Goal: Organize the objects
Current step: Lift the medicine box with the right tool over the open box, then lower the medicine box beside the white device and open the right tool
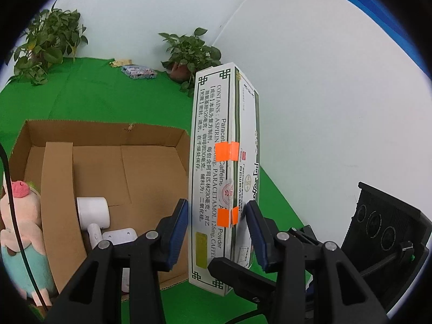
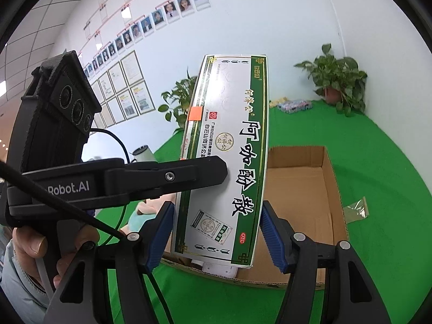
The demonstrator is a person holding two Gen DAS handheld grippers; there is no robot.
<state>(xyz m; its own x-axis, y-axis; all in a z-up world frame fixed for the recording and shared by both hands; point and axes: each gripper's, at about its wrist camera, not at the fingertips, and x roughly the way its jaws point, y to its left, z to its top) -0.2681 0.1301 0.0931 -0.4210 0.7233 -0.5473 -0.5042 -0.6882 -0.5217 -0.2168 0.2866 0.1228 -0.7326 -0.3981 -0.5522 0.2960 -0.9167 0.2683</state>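
Observation:
A tall white and green medicine box (image 1: 216, 178) with orange stickers stands upright between the blue pads of my left gripper (image 1: 217, 232), which is shut on its narrow sides. In the right wrist view the same medicine box (image 2: 229, 167) shows its printed face, and my right gripper (image 2: 216, 232) has its jaws around the box's lower end, pads touching or nearly touching its edges. The left gripper's finger (image 2: 172, 175) crosses the box's face. An open cardboard box (image 1: 113, 162) lies on the green cloth to the left, below the medicine box.
Inside the cardboard box are a white hair dryer (image 1: 93, 213), a white case (image 1: 120, 236) and a cardboard flap. A pink plush toy (image 1: 19, 232) leans at its left. Potted plants (image 1: 189, 54) stand at the back wall. A clear wrapper (image 2: 356, 208) lies on the cloth.

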